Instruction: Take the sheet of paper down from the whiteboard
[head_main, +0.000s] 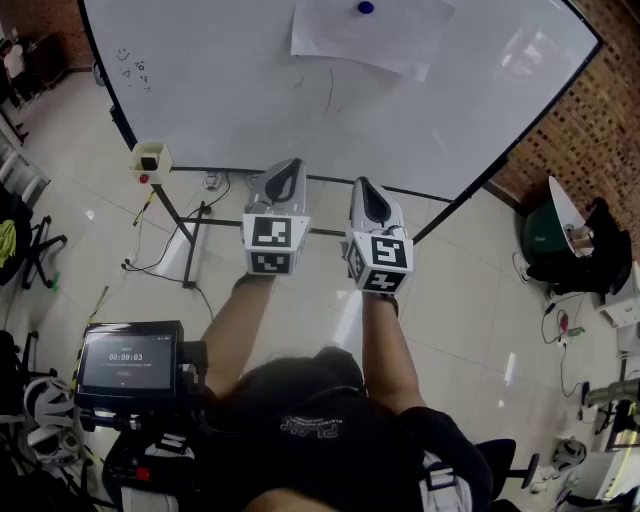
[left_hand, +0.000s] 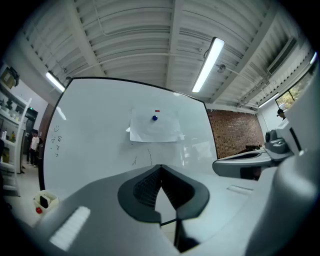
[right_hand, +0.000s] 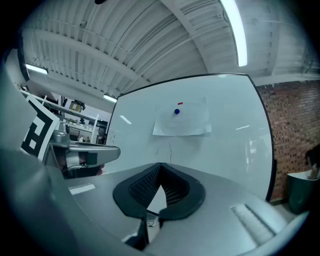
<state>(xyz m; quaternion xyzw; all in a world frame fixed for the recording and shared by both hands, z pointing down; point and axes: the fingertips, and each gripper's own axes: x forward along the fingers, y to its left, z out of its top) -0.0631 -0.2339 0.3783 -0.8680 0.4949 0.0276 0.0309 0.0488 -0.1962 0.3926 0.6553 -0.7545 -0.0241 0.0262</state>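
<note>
Closest to me, a small screen (head_main: 127, 365) sits at my lower left, beside my forearms. Ahead of them I hold the left gripper (left_hand: 160, 167) and the right gripper (right_hand: 160, 164) level and side by side, near each other but not touching. Both pairs of fingers are clenched, tips meeting, with nothing between them.

Past the grippers is pale tiled floor (head_main: 300, 300), then the stand of the whiteboard (head_main: 230, 90), with a small box (head_main: 150, 160) at its left end. Neither gripper touches the board.

The sheet of paper (head_main: 365, 38) is still up on the whiteboard, near its upper middle, pinned by a blue magnet (head_main: 365, 8) close to its top edge. A few thin pen strokes show on the board just below the sheet. A brick wall (head_main: 590, 110) stands to the right of the board.
</note>
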